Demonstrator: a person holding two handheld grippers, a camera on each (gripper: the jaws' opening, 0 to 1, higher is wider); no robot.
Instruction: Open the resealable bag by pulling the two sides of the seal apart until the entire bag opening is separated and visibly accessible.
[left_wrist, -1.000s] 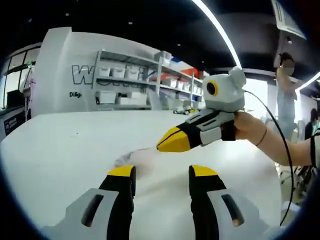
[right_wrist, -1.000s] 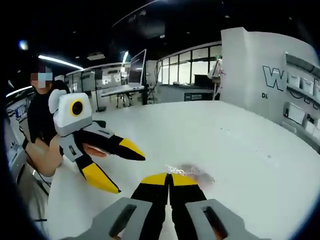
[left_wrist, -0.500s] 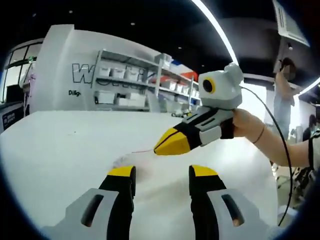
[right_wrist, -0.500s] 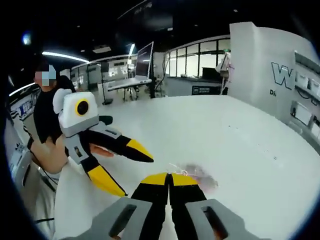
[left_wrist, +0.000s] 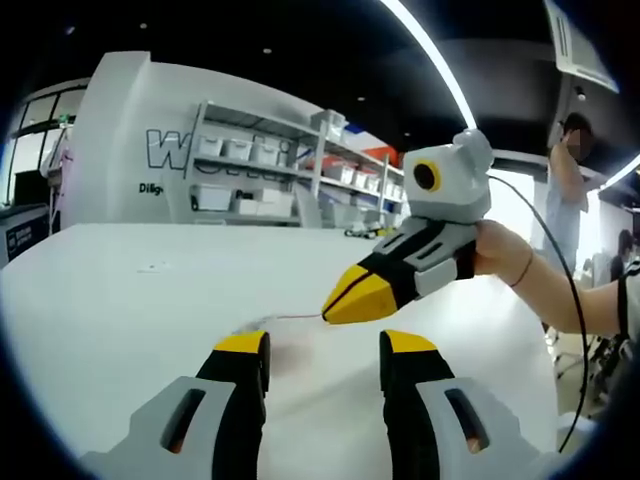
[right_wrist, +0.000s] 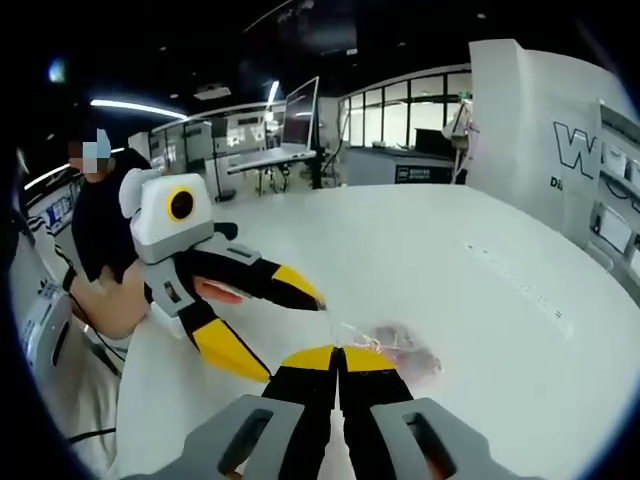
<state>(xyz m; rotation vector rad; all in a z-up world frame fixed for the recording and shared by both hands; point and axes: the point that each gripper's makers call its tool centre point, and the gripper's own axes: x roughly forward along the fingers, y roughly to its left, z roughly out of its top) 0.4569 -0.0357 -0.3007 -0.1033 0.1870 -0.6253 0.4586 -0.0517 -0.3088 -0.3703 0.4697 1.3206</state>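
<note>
Standing at a broad white desk (right_wrist: 520, 300), a person works a two-jaw gripper in each hand over a clear resealable bag (right_wrist: 392, 345) that lies flat on the surface.

In the right gripper view, the right gripper (right_wrist: 340, 358) rises from six o'clock with its yellow-tipped jaws clenched together on the near edge of the bag, apparently on one side of the seal; the film is so thin and clear that the exact bite is hard to make out. That grip looks meant to anchor one side so the other can be drawn away.

The left gripper (right_wrist: 282, 325) enters the same view from nine o'clock, its jaws spread wide, the upper tip just beside the bag's edge at about the centre. I judge it is lining up to take the opposite side of the seal.

In the left gripper view, that gripper's own released jaws stand apart at six o'clock, with the faint bag (left_wrist: 285, 330) on the desk between and beyond them. The right gripper comes in from three o'clock, tips closed at the bag's edge.

The bag appears unopened, the pull not yet begun.
</note>
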